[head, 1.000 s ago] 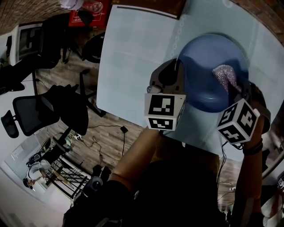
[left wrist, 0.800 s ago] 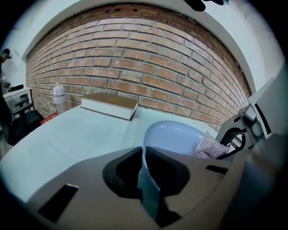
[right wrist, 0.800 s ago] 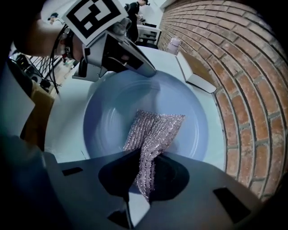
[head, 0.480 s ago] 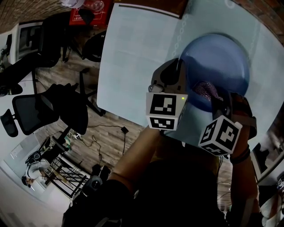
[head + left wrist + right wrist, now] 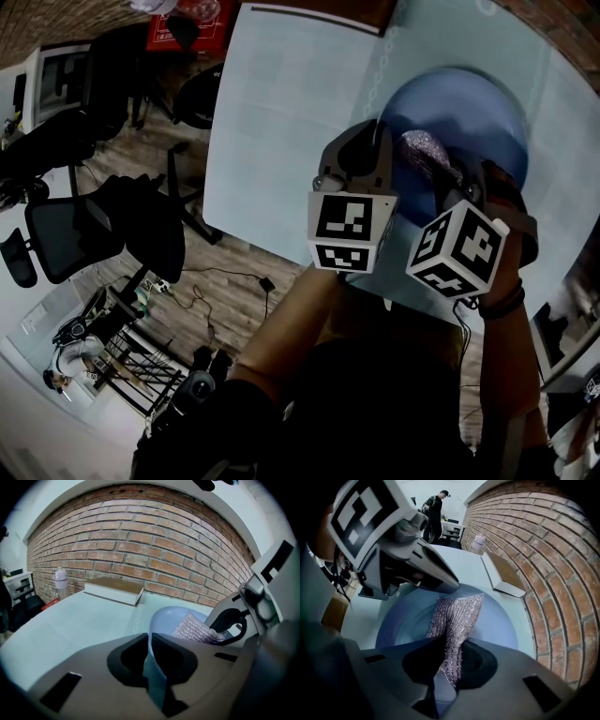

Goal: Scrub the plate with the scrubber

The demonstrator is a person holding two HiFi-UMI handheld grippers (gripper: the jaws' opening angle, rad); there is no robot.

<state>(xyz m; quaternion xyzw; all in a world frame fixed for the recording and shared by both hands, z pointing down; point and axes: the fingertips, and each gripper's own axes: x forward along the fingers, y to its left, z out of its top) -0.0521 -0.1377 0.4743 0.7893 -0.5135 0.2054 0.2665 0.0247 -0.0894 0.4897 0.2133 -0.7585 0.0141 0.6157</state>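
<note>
A blue plate (image 5: 483, 112) lies on the pale table. My left gripper (image 5: 385, 161) is shut on the plate's left rim; in the left gripper view the rim (image 5: 153, 656) runs between the jaws. My right gripper (image 5: 450, 184) is shut on a sparkly mesh scrubber (image 5: 422, 150), which is pressed onto the plate's left part, close to the left gripper. In the right gripper view the scrubber (image 5: 457, 613) hangs out of the jaws onto the plate (image 5: 405, 618), with the left gripper (image 5: 415, 566) just beyond it. The left gripper view shows the scrubber (image 5: 194, 627) inside the plate.
A closed book (image 5: 114, 590) lies at the table's far edge, and a bottle (image 5: 61, 581) stands left of it by the brick wall. Office chairs (image 5: 103, 230) and cables sit on the floor left of the table. A person (image 5: 436, 506) stands far off.
My right gripper has swept the scrubber from the plate's right side across its near part to the left side. The left gripper has stayed on the rim.
</note>
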